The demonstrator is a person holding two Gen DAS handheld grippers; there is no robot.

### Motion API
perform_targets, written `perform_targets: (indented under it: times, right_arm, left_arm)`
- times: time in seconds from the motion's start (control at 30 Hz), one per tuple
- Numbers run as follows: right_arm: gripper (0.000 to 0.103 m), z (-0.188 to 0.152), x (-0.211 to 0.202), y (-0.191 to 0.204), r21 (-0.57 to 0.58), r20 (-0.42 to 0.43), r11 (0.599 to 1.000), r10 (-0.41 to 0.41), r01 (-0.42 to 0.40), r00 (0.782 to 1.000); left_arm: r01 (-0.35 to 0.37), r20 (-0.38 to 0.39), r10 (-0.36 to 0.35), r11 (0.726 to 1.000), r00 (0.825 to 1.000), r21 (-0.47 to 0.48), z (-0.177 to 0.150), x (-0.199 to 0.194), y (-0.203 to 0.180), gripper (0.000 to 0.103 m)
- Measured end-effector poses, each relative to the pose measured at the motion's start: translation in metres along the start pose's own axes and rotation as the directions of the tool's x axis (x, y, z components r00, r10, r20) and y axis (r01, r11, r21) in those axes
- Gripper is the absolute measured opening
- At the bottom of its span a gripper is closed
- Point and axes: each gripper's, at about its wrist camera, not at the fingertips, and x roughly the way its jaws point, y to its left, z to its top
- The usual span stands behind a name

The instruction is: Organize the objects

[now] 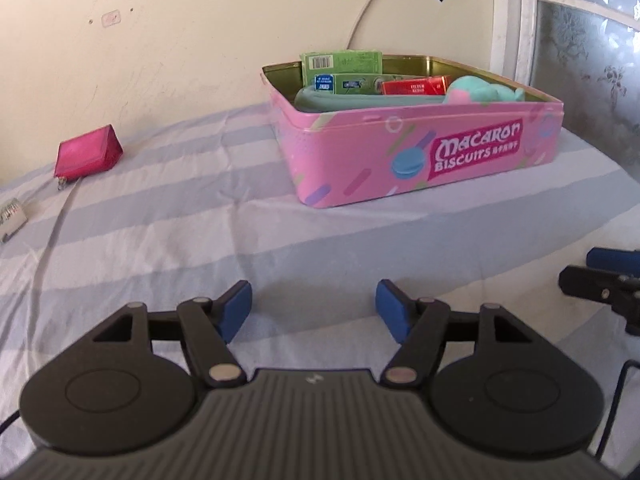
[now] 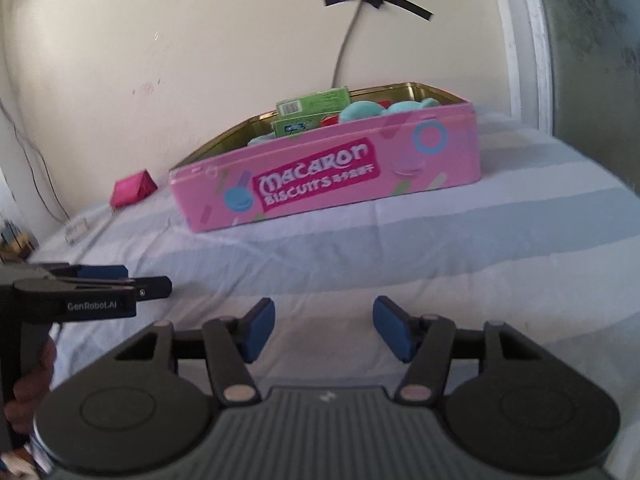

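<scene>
A pink "Macaron Biscuits" tin (image 1: pixel 416 156) stands open on the striped bed; it also shows in the right wrist view (image 2: pixel 320 184). Inside lie green boxes (image 1: pixel 340 65), a red box (image 1: pixel 414 86), a teal pouch (image 1: pixel 360 101) and a teal-and-pink plush (image 1: pixel 480 90). A magenta pouch (image 1: pixel 88 154) lies on the sheet by the wall, left of the tin, and shows in the right wrist view (image 2: pixel 132 190). My left gripper (image 1: pixel 314 310) is open and empty, low over the sheet in front of the tin. My right gripper (image 2: pixel 323 328) is open and empty, beside the left one.
The right gripper's fingers (image 1: pixel 608 272) show at the left view's right edge. The left gripper (image 2: pixel 100 288) shows in the right view's left. A small silver item (image 1: pixel 12 212) and a thin cable (image 1: pixel 60 216) lie at the bed's left. The wall and a window frame (image 1: pixel 516 12) stand behind.
</scene>
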Motion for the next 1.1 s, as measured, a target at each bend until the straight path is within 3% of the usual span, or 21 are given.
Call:
perform_targets:
  times: [0.3, 1.1]
  right_arm:
    - [0.069, -0.023, 0.005, 0.037, -0.169, 0.082, 0.980, -0.093, 0.106, 0.992]
    - [0.068, -0.028, 0.008, 0.064, -0.210, 0.068, 0.976, -0.040, 0.053, 0.997]
  left_arm:
    - [0.026, 0.045, -0.026, 1.000, 0.999, -0.012, -0.009, 0.001, 0.009, 0.079]
    - [0.039, 0.054, -0.038, 0.999, 0.998, -0.017, -0.010, 0.001, 0.011, 0.080]
